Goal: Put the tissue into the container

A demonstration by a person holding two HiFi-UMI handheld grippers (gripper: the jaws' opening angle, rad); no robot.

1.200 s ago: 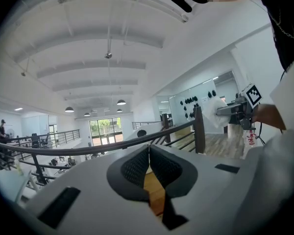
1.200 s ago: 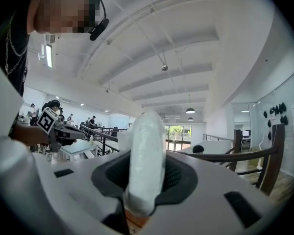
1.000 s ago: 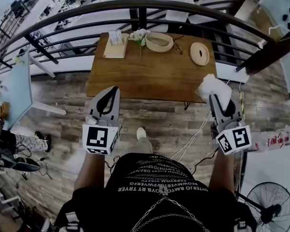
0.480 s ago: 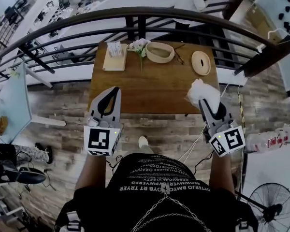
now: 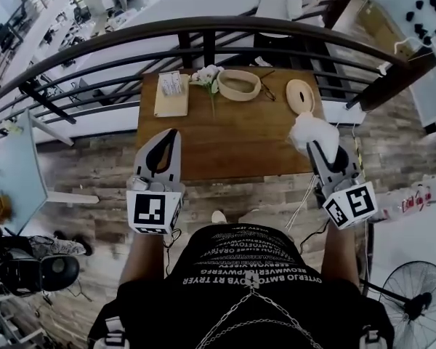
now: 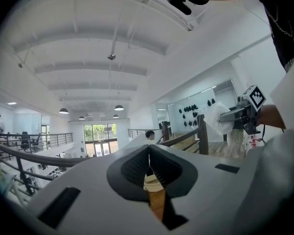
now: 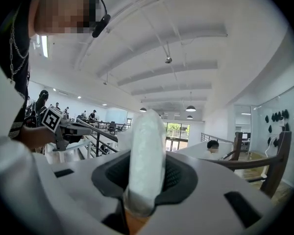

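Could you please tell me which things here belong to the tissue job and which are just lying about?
Job: tissue, clamped in the right gripper; round container on the table.
Lying about: flowers; glasses; round disc; board with holder; left gripper, shut and empty.

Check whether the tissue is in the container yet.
Out: the right gripper holds the tissue, well apart from the container.
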